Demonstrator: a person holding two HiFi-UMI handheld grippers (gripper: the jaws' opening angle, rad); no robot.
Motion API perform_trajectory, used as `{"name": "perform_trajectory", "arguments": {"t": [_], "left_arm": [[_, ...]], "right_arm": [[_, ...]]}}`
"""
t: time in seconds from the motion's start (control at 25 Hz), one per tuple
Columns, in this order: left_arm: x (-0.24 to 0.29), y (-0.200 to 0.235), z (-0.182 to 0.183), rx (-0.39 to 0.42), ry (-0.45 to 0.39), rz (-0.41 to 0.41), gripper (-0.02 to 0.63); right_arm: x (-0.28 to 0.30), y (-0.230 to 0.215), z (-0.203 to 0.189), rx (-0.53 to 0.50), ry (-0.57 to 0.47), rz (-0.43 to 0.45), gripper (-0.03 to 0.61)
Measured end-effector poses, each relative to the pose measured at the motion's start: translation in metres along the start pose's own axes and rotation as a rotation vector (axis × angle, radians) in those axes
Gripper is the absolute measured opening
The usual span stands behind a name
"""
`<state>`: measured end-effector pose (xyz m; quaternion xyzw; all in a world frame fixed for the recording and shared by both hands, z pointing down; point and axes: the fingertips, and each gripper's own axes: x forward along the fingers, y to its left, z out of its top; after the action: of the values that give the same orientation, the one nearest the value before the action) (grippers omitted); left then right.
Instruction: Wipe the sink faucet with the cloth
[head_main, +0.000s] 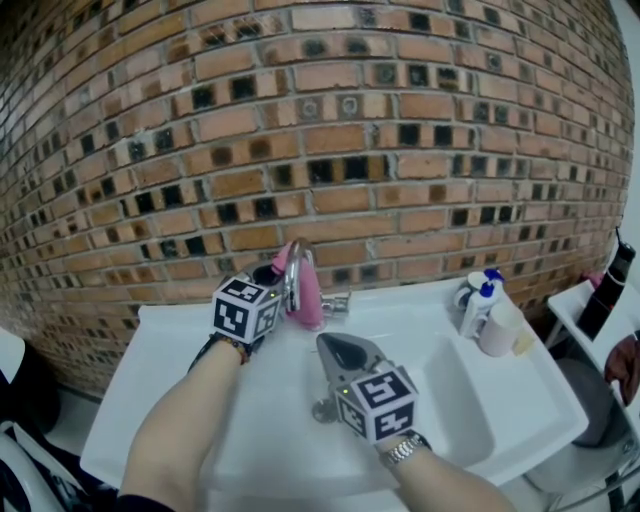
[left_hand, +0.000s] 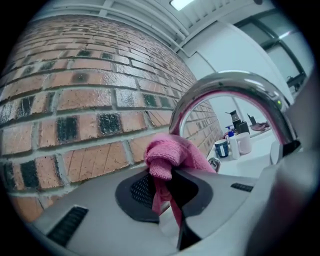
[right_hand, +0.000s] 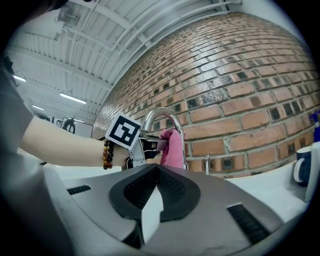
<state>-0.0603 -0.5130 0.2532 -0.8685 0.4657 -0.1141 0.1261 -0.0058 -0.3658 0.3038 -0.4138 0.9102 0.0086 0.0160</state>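
A chrome arched faucet (head_main: 293, 272) stands at the back of the white sink (head_main: 470, 400), against the brick wall. My left gripper (head_main: 283, 281) is shut on a pink cloth (head_main: 306, 292), which hangs against the faucet's upright pipe. In the left gripper view the cloth (left_hand: 167, 159) bunches between the jaws, with the faucet's arch (left_hand: 235, 87) just beyond. The right gripper view shows the faucet (right_hand: 165, 120), the cloth (right_hand: 172, 148) and my left gripper (right_hand: 150, 145). My right gripper (head_main: 340, 350) is shut and empty, hovering over the sink in front of the faucet.
A blue-capped bottle (head_main: 477, 305), a dark mug (head_main: 468, 296) and a white cup (head_main: 498, 328) stand on the sink's right ledge. The faucet's lever handle (head_main: 336, 302) juts right of the cloth. A dark bottle (head_main: 608, 290) stands on a side surface at the far right.
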Motion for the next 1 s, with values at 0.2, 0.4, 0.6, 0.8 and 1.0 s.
{"name": "perform_trajectory", "arguments": {"t": [0.2, 0.4, 0.6, 0.8, 1.0], "left_arm": [[-0.005, 0.001, 0.011, 0.022, -0.013, 0.003, 0.048], [-0.011, 0.003, 0.022, 0.053, -0.022, 0.008, 0.048], [-0.018, 0.003, 0.032, 0.078, -0.029, 0.015, 0.047], [-0.025, 0.004, 0.041, 0.103, -0.033, 0.024, 0.046], [-0.033, 0.004, 0.049, 0.122, -0.04, 0.032, 0.046]], "right_arm": [[-0.001, 0.0, 0.0, -0.001, -0.002, 0.001, 0.012], [0.0, 0.0, 0.001, 0.0, -0.006, 0.002, 0.011], [0.0, -0.001, 0.0, 0.0, -0.006, 0.001, 0.011], [0.0, -0.003, 0.0, 0.0, -0.007, -0.002, 0.012], [0.0, -0.004, 0.0, 0.001, -0.009, -0.005, 0.011]]}}
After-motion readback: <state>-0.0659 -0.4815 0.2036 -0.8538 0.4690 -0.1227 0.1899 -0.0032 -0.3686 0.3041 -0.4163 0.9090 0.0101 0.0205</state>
